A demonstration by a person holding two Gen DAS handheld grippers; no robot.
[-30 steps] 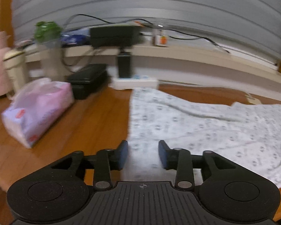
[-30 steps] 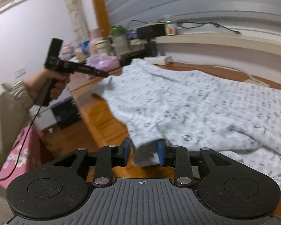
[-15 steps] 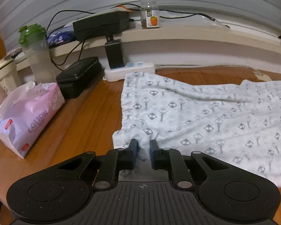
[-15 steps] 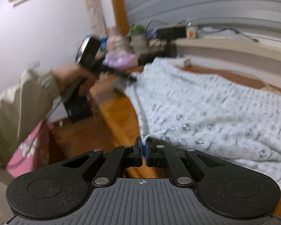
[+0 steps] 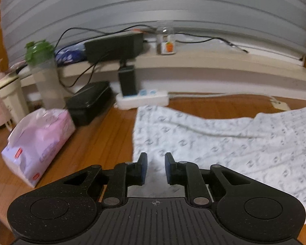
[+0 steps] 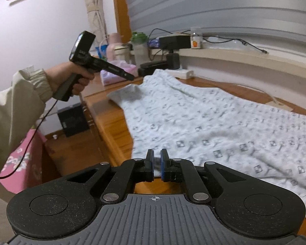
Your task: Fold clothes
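the cloth is showing pale grey-white with a repeating print of small dark grey squares and marks. the table under it is glowing orange-brown wood. the tissue pack is showing pink and lilac with red tags. the bottle is wearing a green lid over a clear body. the power strip is white with blue buttons. the pads are showing blue on black fingers. the sleeve is looking beige.
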